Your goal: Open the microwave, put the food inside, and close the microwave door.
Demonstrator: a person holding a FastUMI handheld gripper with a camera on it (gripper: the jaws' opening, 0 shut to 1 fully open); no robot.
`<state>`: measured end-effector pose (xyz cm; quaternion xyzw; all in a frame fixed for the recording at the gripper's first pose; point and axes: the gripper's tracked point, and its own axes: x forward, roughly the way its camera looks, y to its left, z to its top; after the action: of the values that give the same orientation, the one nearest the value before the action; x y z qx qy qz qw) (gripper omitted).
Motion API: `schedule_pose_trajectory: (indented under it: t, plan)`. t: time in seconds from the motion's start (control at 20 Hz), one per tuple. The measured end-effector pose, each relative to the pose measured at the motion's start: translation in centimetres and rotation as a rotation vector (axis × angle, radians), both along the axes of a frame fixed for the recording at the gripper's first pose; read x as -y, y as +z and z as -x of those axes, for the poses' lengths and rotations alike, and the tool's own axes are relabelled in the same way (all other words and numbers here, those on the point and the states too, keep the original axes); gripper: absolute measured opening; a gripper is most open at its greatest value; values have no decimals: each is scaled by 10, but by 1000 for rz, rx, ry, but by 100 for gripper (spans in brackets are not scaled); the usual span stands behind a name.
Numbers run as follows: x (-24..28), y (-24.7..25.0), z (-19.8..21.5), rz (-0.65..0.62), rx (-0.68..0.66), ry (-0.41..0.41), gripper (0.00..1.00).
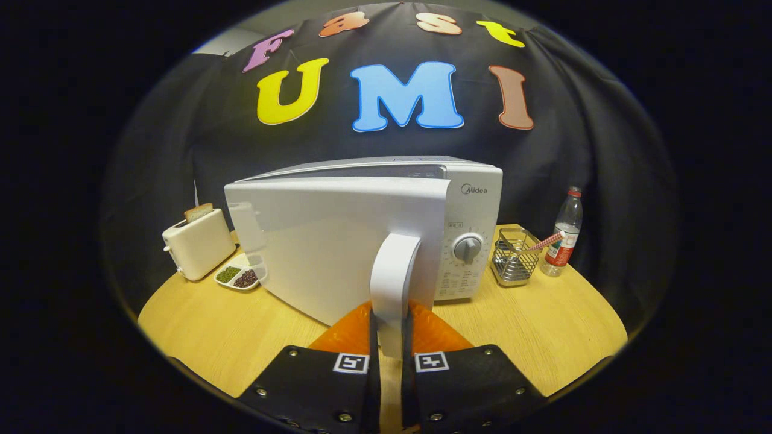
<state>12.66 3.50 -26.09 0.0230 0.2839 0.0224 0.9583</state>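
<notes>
A: Tool (pixel 391 352) at the bottom centre of the frame, both fingers clamped on the door handle (pixel 395 283), one on each side of it.

B: And the microwave (pixel 473 199)?

A: Centre of the frame, standing on the wooden surface (pixel 543 325). Its door (pixel 338 241) is swung partly open toward the camera, hinged on the left, so the white panel covers most of the oven's front. The control panel with its round knob (pixel 467 248) shows to the right of the handle.

B: Where is the food?

A: A small white divided dish (pixel 240 274) sits left of centre, just beside the door's lower left corner, with a green heap and a dark heap in it. What they are I can't quite tell at this size. To its left stands a cream toaster (pixel 198 243) with a slice of bread (pixel 198 211) sticking up from the slot.

B: Anything on the right side?

A: A wire basket (pixel 514 259) next to the microwave, with a pink striped stick (pixel 544 242) leaning out of it, and a clear bottle (pixel 563 235) with a red cap just beyond.
</notes>
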Motion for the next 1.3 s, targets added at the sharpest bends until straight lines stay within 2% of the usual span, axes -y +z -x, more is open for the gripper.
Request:
schedule_pose_trajectory:
  t: [0.25, 0.55, 1.05, 1.3]
  plan:
    - [-30, 6, 38, -9, -16, 2, 20]
    - [-77, 13, 80, -4, -13, 45, 20]
    - [-155, 21, 119, -31, -28, 104, 20]
    - [-189, 23, 132, 10, -22, 125, 21]
